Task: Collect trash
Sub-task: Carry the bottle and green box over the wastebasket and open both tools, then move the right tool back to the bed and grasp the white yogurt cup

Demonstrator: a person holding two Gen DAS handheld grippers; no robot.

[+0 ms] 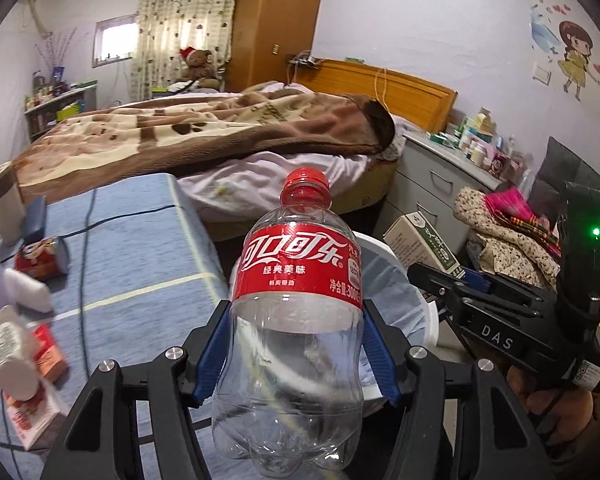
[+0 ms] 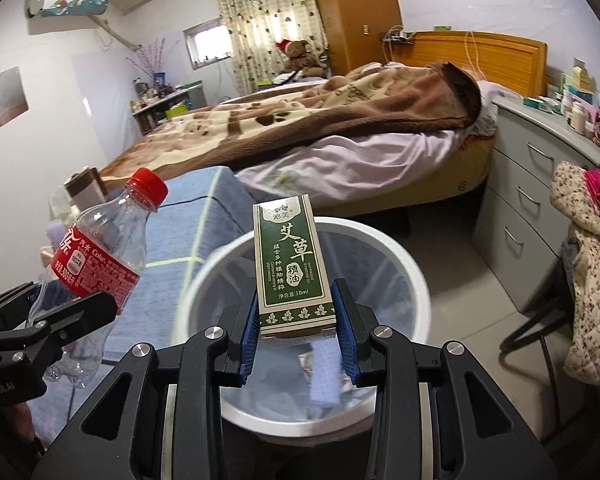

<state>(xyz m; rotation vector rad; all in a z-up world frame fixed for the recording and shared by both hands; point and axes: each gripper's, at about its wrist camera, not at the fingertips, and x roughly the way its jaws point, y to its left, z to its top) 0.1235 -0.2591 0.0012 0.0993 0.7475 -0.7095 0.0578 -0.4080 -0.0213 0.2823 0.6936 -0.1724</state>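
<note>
The left gripper (image 1: 296,344) clamps an empty bottle (image 1: 296,320), the right gripper (image 2: 298,328) a small box (image 2: 290,264), both beside the bin (image 2: 416,280); centre each over its opening before letting go

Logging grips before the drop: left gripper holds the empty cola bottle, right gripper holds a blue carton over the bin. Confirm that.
Wrong colour. The carton in the right gripper is green and cream, per the right wrist view. The rest stands.
</note>
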